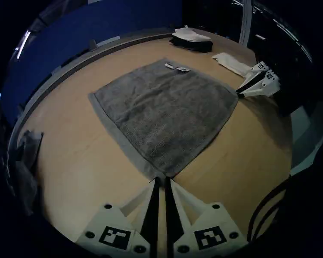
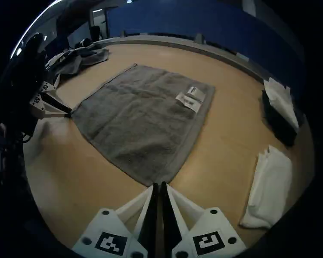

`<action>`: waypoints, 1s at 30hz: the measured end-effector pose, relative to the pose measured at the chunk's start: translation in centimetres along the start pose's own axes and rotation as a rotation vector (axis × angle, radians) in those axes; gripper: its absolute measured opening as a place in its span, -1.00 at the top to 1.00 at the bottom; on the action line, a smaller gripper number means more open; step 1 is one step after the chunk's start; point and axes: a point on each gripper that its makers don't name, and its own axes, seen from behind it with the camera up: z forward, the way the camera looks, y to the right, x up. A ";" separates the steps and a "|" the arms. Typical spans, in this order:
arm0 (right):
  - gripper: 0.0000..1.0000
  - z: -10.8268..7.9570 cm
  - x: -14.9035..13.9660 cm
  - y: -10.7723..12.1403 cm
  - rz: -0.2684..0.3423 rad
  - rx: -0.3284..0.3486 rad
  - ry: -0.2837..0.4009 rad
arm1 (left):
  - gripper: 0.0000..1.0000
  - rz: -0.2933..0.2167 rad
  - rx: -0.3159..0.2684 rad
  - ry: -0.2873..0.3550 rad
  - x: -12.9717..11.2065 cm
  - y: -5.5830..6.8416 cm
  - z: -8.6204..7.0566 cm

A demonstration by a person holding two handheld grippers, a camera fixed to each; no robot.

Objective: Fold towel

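Note:
A grey towel (image 1: pixel 163 112) lies spread flat on the wooden table (image 1: pixel 75 146), with white tags (image 1: pixel 177 66) near its far edge. My left gripper (image 1: pixel 161 180) is shut, and the towel's near corner sits pinched at its fingertips. In the right gripper view the towel (image 2: pixel 140 120) is also flat, and my right gripper (image 2: pixel 158 185) is shut on its near corner. Each view also has the other gripper: the right one (image 1: pixel 239 92) at the towel's right corner, the left one (image 2: pixel 69 112) at its left corner.
A dark stack of folded cloth topped with white (image 1: pixel 191 39) (image 2: pixel 280 112) sits at the table's far side. A folded white cloth (image 1: pixel 232 63) (image 2: pixel 269 189) lies near it. A crumpled grey cloth (image 1: pixel 28 172) (image 2: pixel 82 58) rests by the table's edge. A blue partition (image 1: pixel 97 21) runs behind.

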 end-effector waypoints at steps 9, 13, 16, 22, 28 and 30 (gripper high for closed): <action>0.88 -0.7 0.7 0.1 0.009 0.000 0.014 | 0.83 -0.012 0.003 0.014 0.6 0.0 -0.7; 0.88 -1.1 1.0 0.0 0.013 0.001 0.022 | 0.83 -0.019 0.008 0.019 0.8 -0.1 -1.0; 0.88 -1.5 1.3 -0.1 0.018 0.002 0.030 | 0.83 -0.026 0.012 0.023 1.1 0.0 -1.3; 0.88 -2.8 2.1 -0.2 0.026 0.001 0.052 | 0.83 -0.043 0.019 0.036 1.8 0.1 -2.4; 0.88 -4.8 3.3 -0.2 0.039 0.001 0.087 | 0.83 -0.064 0.028 0.050 2.7 0.2 -3.8; 0.88 -5.5 3.8 -0.3 0.044 0.003 0.101 | 0.83 -0.072 0.033 0.055 3.0 0.1 -4.3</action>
